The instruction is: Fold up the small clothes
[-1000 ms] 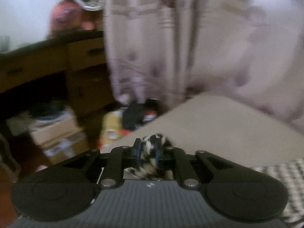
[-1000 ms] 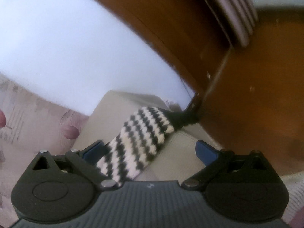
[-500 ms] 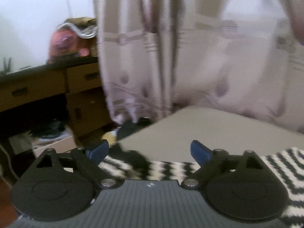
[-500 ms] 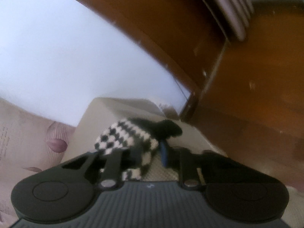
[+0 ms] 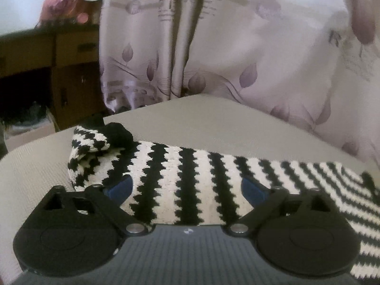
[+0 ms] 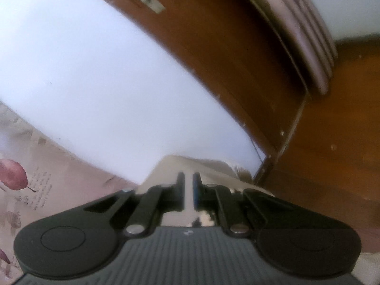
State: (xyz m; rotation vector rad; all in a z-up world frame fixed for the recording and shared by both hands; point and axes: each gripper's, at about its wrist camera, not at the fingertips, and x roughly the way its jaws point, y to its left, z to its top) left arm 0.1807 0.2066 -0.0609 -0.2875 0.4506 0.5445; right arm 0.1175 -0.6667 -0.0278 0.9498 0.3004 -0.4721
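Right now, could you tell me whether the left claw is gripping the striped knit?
No, the left claw is open, its blue fingertips spread apart over the striped knit.

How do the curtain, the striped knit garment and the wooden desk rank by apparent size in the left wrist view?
1. curtain
2. striped knit garment, though nearness to the camera inflates it
3. wooden desk

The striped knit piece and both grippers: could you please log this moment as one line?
left gripper: open over striped knit | right gripper: shut, empty | knit: flat on grey surface, end folded
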